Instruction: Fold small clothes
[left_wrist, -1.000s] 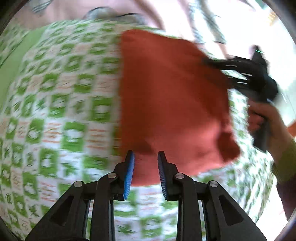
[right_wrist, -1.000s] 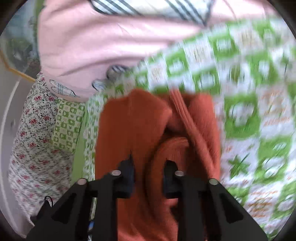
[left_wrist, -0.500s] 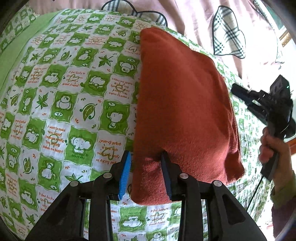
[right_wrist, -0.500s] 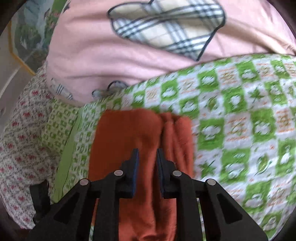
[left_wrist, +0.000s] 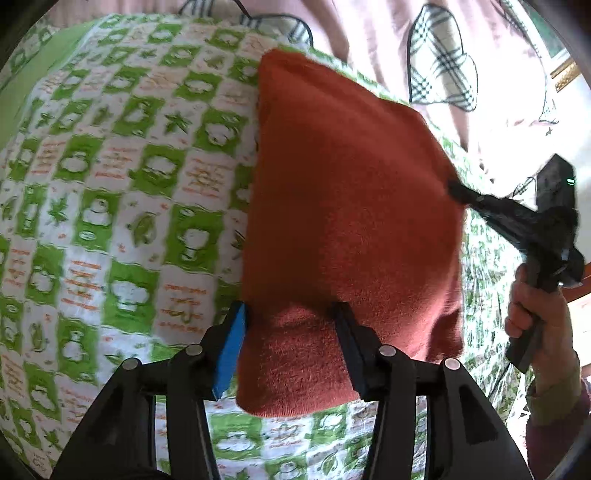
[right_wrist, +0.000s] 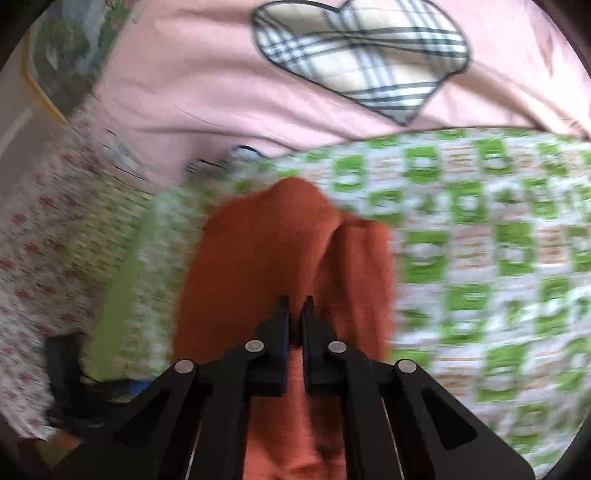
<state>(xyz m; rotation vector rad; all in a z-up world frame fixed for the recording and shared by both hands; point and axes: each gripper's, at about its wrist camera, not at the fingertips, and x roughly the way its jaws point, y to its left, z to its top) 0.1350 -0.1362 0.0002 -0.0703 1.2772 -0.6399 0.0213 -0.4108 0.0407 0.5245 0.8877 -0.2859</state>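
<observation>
A rust-orange fleece garment (left_wrist: 351, 206) lies folded on a green-and-white patterned sheet (left_wrist: 110, 192). My left gripper (left_wrist: 291, 325) is open, its fingers straddling the garment's near edge, with cloth bulging between them. My right gripper (right_wrist: 295, 314) is shut on the orange garment (right_wrist: 258, 258), pinching a ridge of it. In the left wrist view the right gripper (left_wrist: 458, 194) touches the garment's right edge, held by a hand.
A pink cover with plaid heart patches (right_wrist: 362, 59) lies beyond the sheet. A floral cloth (right_wrist: 33, 258) and a green strip (right_wrist: 122, 288) lie to the left in the right wrist view.
My left gripper opened wider and moved onto the garment's near edge. My right gripper closed on the cloth at the garment's right side.
</observation>
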